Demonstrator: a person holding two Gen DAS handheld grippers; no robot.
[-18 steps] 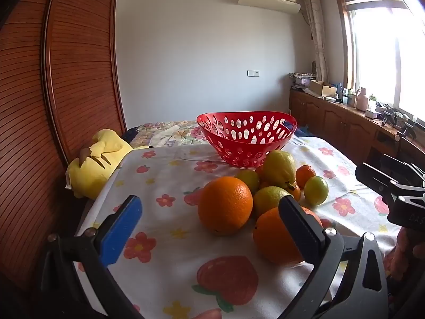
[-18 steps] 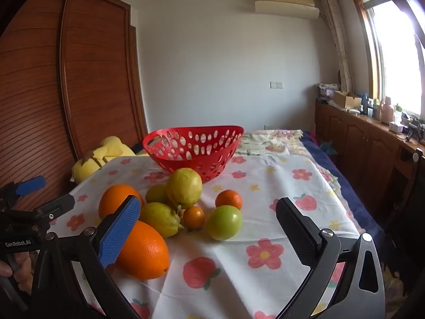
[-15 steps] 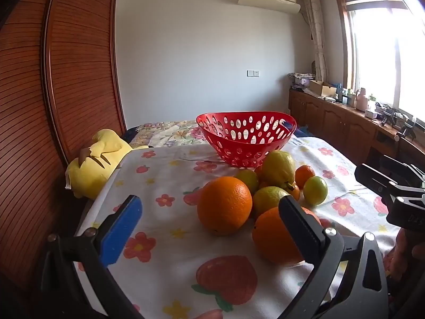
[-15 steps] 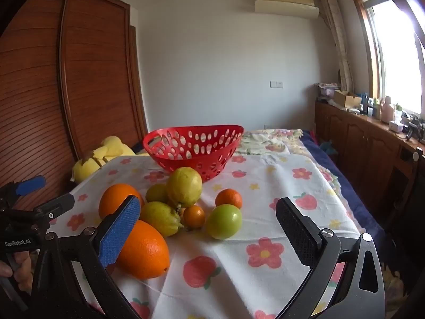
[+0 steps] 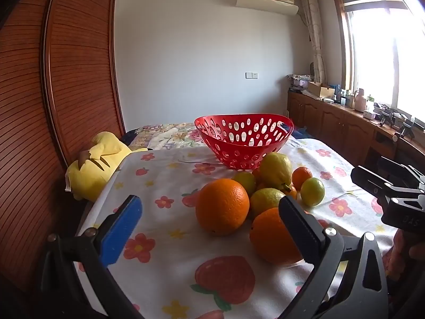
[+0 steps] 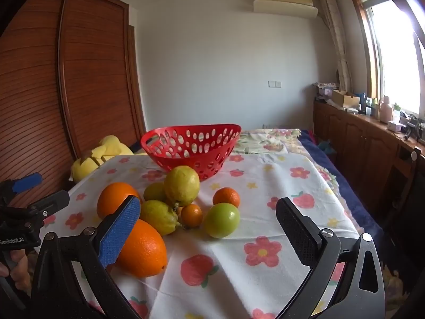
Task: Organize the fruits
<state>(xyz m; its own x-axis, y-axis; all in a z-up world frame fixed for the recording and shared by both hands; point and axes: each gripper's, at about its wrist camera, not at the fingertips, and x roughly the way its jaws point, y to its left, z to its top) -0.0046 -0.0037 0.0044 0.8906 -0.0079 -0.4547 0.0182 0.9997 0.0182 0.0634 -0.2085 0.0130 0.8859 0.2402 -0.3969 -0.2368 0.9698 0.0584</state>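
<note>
1. The desk (image 6: 289,194), under a white cloth printed with flowers and strawberries, carries everything.
2. The red perforated basket (image 6: 191,148) sits at the far end, with no fruit seen inside.
3. The left gripper (image 5: 209,226) and right gripper (image 6: 208,226) hover at the near edge, jaws wide apart, holding nothing.
4. Two large oranges (image 5: 222,206) lie nearest.
5. Yellow-green lemons (image 6: 182,184), a green fruit (image 6: 221,219) and small tangerines (image 6: 226,197) cluster just before the basket.
</note>
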